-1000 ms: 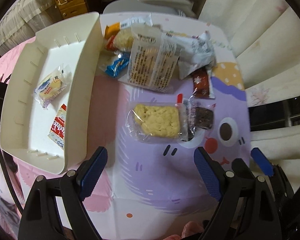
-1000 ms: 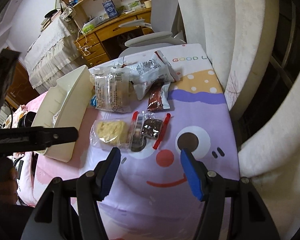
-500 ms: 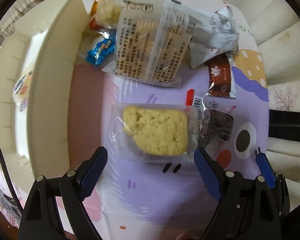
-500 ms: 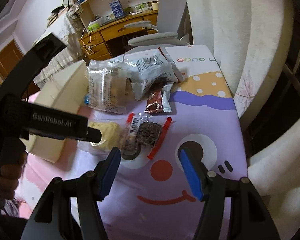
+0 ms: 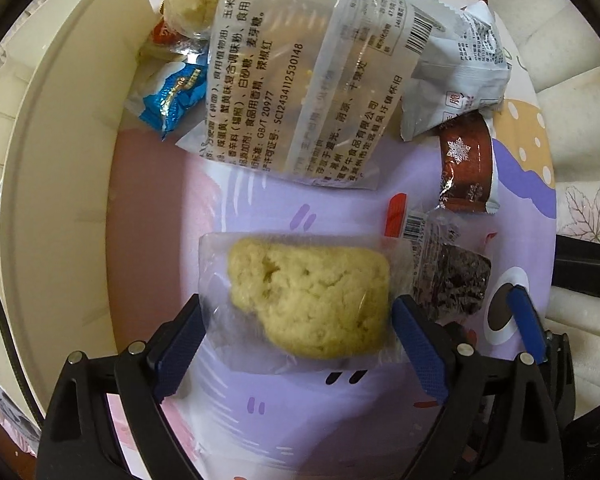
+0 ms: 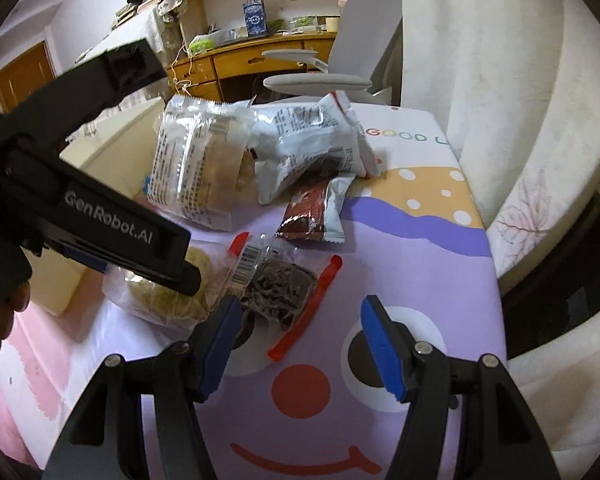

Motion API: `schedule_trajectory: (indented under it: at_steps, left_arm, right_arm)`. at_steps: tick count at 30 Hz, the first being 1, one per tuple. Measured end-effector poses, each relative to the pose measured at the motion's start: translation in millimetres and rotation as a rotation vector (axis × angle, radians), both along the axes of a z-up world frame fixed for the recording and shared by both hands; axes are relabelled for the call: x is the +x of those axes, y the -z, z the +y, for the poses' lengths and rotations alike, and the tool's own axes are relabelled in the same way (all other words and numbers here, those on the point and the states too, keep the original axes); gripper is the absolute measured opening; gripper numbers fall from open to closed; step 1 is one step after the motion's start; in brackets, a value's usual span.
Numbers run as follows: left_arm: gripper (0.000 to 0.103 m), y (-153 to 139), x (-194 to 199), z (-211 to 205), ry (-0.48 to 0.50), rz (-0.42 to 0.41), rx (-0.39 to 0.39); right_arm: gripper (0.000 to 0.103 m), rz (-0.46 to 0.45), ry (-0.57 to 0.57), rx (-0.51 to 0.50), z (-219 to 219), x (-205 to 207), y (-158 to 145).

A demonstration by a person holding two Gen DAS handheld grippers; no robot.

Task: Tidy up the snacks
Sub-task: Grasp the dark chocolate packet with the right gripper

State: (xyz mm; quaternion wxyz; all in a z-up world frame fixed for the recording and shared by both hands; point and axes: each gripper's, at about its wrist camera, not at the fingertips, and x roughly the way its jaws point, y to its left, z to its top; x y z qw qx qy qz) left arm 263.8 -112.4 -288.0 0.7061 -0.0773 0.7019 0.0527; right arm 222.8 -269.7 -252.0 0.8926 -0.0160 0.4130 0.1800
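Clear-wrapped pale yellow cake (image 5: 308,300) lay beside the cream plastic tray (image 5: 60,168), between the left gripper (image 5: 300,344)'s just-widened, unclenched jaws; squeezing gently suited it. Right gripper (image 6: 300,344) hovered unclenched, empty.

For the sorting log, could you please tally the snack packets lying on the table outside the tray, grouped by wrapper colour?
Clear wrapper: 4, e.g. yellow cake, dark cake, big printed bag, pale puff
White or silver: 1, white packet
Brown: 1, brown bar
Blue: 1, blue candy
Red-orange: 1, partly hidden
Total: 8
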Motion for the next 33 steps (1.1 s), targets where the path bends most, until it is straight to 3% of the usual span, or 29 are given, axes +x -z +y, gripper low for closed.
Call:
schedule_trajectory:
  at_steps: [11,15,20,30,33]
  left_arm:
    - [0.091,28.3,11.0,5.3,-0.006,0.012,-0.065]
    - [0.086,30.4,9.5,-0.5,0.006,-0.011,-0.058]
    - [0.075,23.3,4.6,1.7,-0.012,-0.029,-0.077]
    - [0.071,12.5,-3.9,12.4,-0.024,-0.023,-0.048]
    - [0.070,10.4,-6.4,18.5,-0.029,-0.016,-0.040]
  right_arm:
    - [0.062,0.026,-0.030,-0.035,12.6,6.1,13.1]
    - [0.062,0.022,-0.036,-0.037,16.5,9.2,14.5]
    - [0.062,0.007,-0.034,-0.038,19.2,16.3,13.9]
    - [0.062,-0.003,-0.059,-0.047,23.8,26.8,13.5]
    - [0.054,-0.005,-0.079,-0.050,27.0,27.7,12.6]
